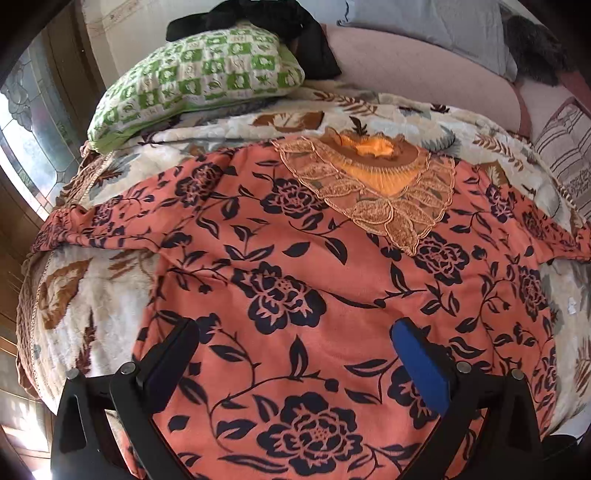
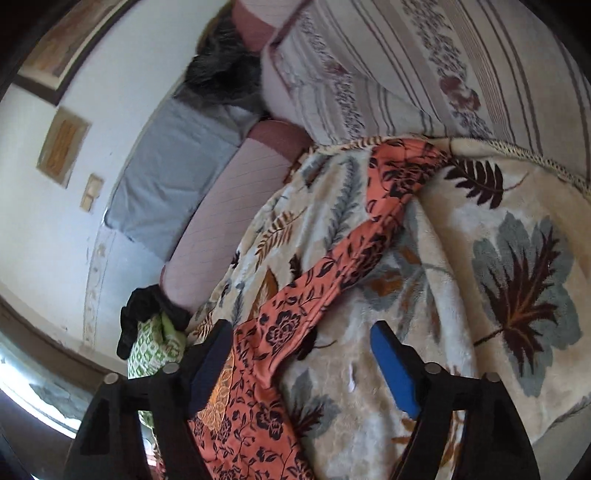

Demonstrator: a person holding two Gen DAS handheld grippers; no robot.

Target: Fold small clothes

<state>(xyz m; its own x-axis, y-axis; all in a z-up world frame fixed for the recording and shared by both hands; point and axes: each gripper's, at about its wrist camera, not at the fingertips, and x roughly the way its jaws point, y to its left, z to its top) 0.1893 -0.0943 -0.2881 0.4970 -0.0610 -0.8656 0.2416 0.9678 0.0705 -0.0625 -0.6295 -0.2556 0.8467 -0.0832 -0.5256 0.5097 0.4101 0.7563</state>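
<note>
An orange dress with a dark flower print [image 1: 295, 258] lies spread flat on a leaf-patterned blanket [image 1: 74, 295]. Its lace collar [image 1: 388, 184] points to the far side. My left gripper [image 1: 295, 347] is open and empty, hovering above the lower part of the dress. In the right wrist view one sleeve of the dress [image 2: 351, 240] stretches out across the blanket [image 2: 498, 277]. My right gripper [image 2: 303, 347] is open and empty, just above the blanket beside where the sleeve meets the body.
A green checked pillow [image 1: 199, 77] with a black cloth [image 1: 280, 18] on it lies at the far left. A pink cushion [image 1: 424, 74], a grey pillow [image 2: 177, 166] and a striped bedcover [image 2: 406, 74] lie along the far side. A window [image 1: 22, 122] is on the left.
</note>
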